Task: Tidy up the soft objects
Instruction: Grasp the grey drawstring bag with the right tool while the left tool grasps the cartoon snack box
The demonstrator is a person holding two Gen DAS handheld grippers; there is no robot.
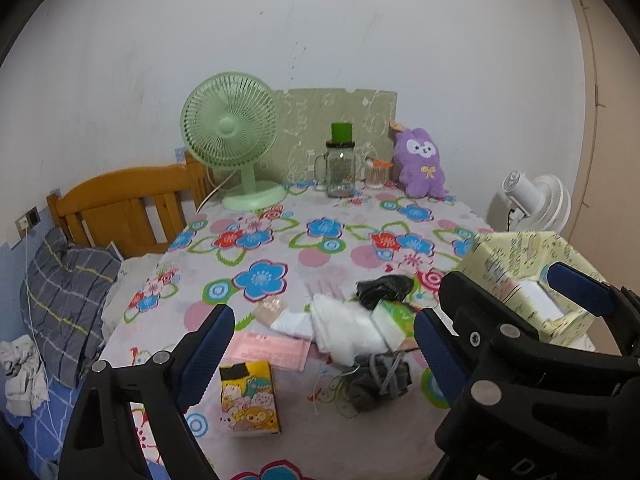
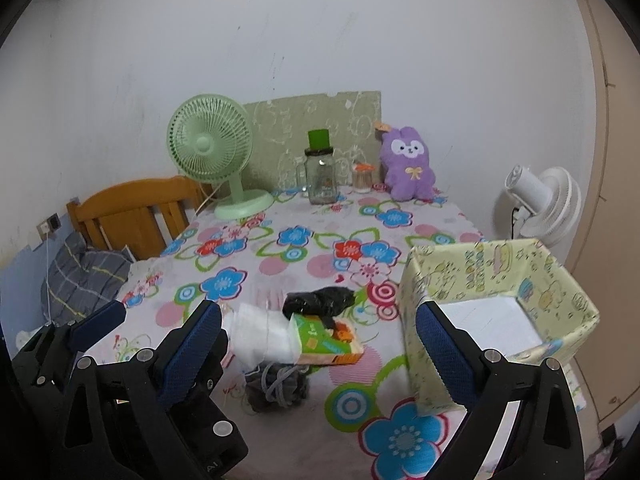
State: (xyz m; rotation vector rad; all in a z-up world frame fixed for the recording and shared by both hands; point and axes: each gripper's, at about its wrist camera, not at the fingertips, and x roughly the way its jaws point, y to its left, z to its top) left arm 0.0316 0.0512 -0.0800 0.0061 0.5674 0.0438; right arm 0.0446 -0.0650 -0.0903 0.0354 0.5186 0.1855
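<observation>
Both black two-finger grippers with blue ribbed pads, the left gripper (image 1: 324, 344) and the right gripper (image 2: 320, 344), hover over the flower-printed tablecloth (image 1: 280, 248) with jaws spread wide and nothing between them. Below them lies a loose heap: a white folded cloth (image 2: 264, 336) against a green and orange tissue pack (image 2: 324, 340), a crumpled black bag (image 2: 320, 300) behind and a grey knotted bundle (image 2: 276, 384) in front. The pale yellow printed fabric box (image 2: 560, 280) stands just right of the heap.
</observation>
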